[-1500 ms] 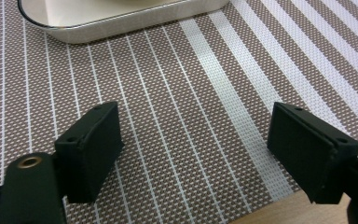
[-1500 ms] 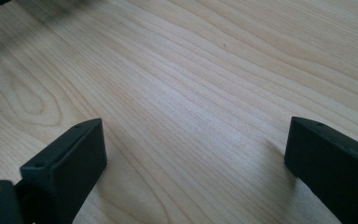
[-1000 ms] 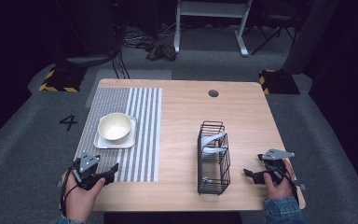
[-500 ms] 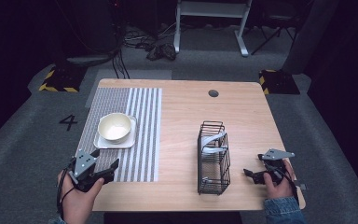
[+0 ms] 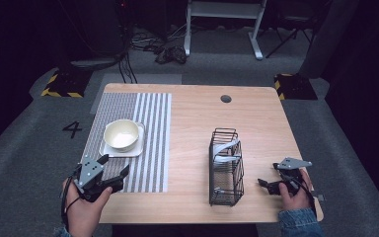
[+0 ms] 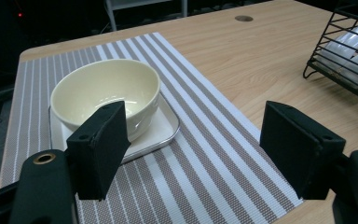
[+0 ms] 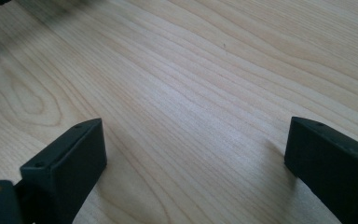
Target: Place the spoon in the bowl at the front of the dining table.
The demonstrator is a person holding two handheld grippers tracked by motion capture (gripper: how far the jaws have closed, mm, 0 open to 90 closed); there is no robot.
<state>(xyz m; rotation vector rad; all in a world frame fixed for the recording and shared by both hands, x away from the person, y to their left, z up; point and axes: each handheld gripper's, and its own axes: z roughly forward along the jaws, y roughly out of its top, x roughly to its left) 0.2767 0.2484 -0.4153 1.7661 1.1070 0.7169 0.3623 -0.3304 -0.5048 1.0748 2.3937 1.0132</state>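
Left gripper (image 5: 113, 170) raised off the table's (image 5: 192, 128) near-left corner over the striped placemat (image 6: 200, 154), jaws wide apart and empty, aimed at the cream bowl (image 6: 106, 95) on its square white plate (image 6: 161, 128). Right gripper (image 5: 265, 185) low beside the wire rack (image 5: 226, 168), jaws apart, empty.

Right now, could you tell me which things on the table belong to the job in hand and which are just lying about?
In the job:
- left gripper, jaws open, facing the bowl
- cream bowl
- square white plate under the bowl

Lying about:
- black wire rack holding white pieces
- striped placemat
- right gripper, open over bare table
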